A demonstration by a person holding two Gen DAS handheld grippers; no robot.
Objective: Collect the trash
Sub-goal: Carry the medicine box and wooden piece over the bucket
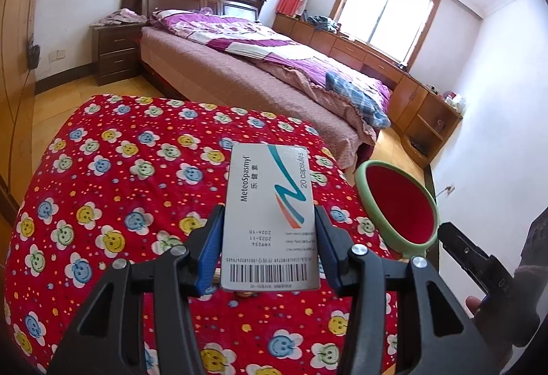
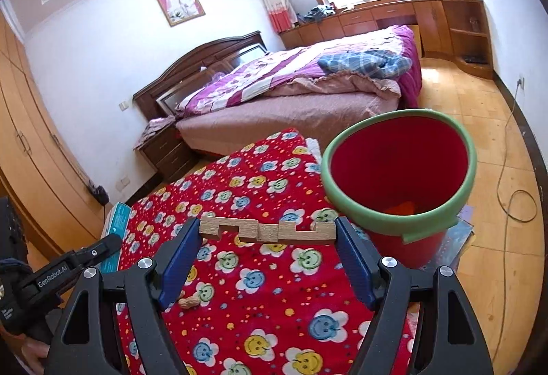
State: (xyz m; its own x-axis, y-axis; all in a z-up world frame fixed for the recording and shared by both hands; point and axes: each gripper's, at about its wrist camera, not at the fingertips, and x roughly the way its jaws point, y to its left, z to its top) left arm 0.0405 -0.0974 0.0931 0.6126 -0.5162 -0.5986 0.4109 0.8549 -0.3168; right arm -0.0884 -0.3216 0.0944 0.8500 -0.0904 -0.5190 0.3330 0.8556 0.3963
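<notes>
The left gripper [image 1: 269,238] pinches a white box [image 1: 270,214] by its long sides, above the red smiley-flower cloth [image 1: 120,169]. The box reads "MeteoSpasmyl" and "20 capsules", with Chinese characters, the dates "2023-11" and "2026-10", a code that looks like "VN9254", and a barcode at its near end. The right gripper [image 2: 269,238] clamps a notched wooden piece [image 2: 267,231] end to end, held level over the cloth just beside the red bin [image 2: 400,162] with the green rim. Something orange lies at the bin's bottom. A peanut [image 2: 190,302] rests on the cloth under the right gripper. In the right wrist view, the left gripper's body bears "GenRobot.AI".
</notes>
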